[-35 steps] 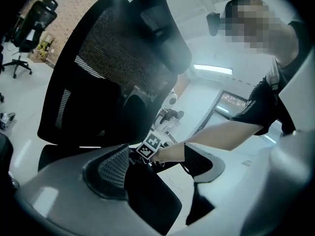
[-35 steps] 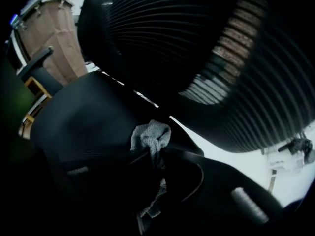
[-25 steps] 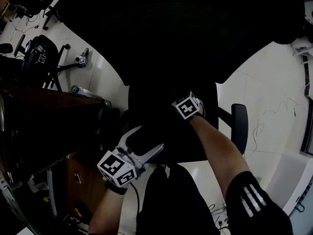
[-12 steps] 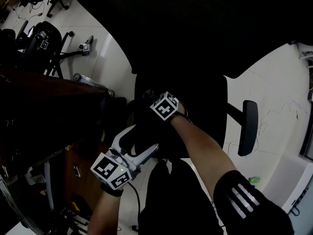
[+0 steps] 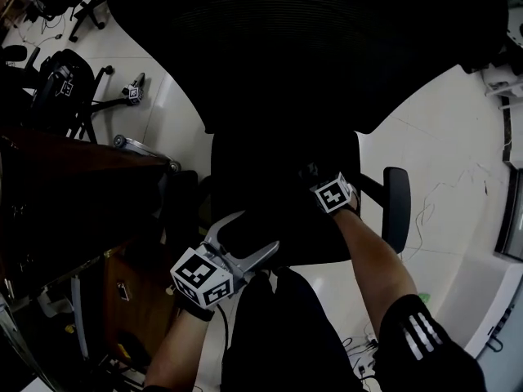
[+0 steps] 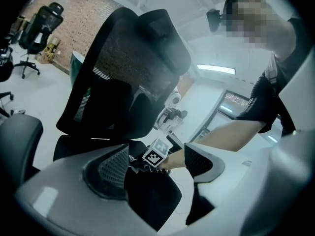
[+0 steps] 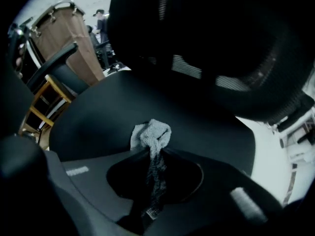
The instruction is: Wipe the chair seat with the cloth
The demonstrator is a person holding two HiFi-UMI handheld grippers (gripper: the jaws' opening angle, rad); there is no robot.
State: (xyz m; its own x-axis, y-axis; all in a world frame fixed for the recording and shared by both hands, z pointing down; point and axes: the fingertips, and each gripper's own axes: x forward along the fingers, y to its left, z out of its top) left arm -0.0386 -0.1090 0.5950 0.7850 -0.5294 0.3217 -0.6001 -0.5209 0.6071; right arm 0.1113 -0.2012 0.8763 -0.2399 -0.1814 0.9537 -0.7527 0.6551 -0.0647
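Observation:
The black chair seat (image 5: 270,178) lies below me in the head view. My right gripper (image 5: 310,175), its marker cube (image 5: 331,195) showing, rests on the seat's right half. In the right gripper view it is shut on a grey cloth (image 7: 152,132), whose bunched end presses on the seat (image 7: 98,112). My left gripper (image 5: 245,237) is at the seat's front-left corner, open, its jaws spread wide with the seat's dark edge (image 6: 147,200) between them. The left gripper view also shows the right gripper's cube (image 6: 157,153) on the seat.
The tall mesh backrest (image 5: 310,47) rises behind the seat. An armrest (image 5: 397,207) sticks out at the right. A brown wooden desk (image 5: 73,194) stands close on the left, with another black chair (image 5: 61,88) beyond it. Cables (image 5: 441,194) lie on the white floor.
My right gripper, with the cloth, swept left across the seat and has come back to the right side. The left gripper has stayed at the front-left corner.

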